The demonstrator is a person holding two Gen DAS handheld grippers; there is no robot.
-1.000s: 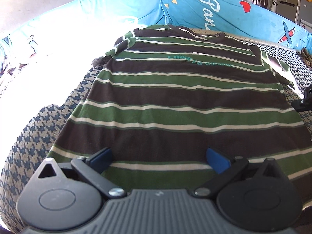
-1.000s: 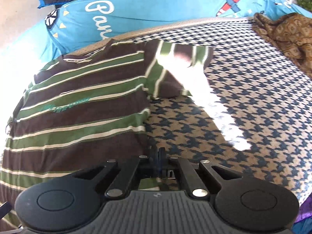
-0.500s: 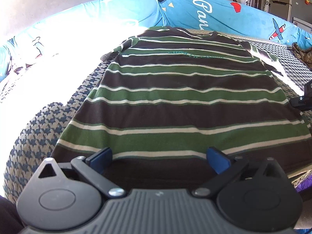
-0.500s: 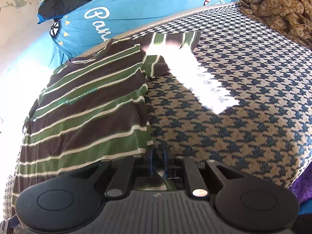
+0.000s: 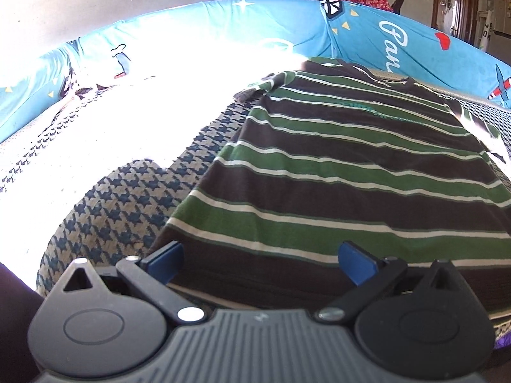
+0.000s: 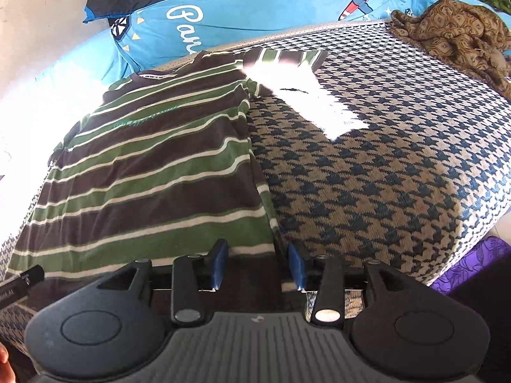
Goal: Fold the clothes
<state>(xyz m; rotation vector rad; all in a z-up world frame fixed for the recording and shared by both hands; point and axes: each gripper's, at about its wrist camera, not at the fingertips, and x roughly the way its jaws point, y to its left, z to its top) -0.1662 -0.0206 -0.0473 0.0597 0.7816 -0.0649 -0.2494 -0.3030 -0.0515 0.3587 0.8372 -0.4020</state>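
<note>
Underneath, a houndstooth bed cover [image 6: 383, 159] is carrying a striped T-shirt [image 5: 351, 172], which is lying flat, collar toward the blue printed bolster [image 6: 255, 9]. A brown patterned cloth [image 6: 463, 38] is sitting crumpled well apart at the far right corner. The left gripper [image 5: 262, 260] is hovering at the shirt's bottom hem, jaws spread wide, gripping nothing. The right gripper [image 6: 257, 265] is sitting at the hem's right corner, jaws parted and pinching nothing.
</note>
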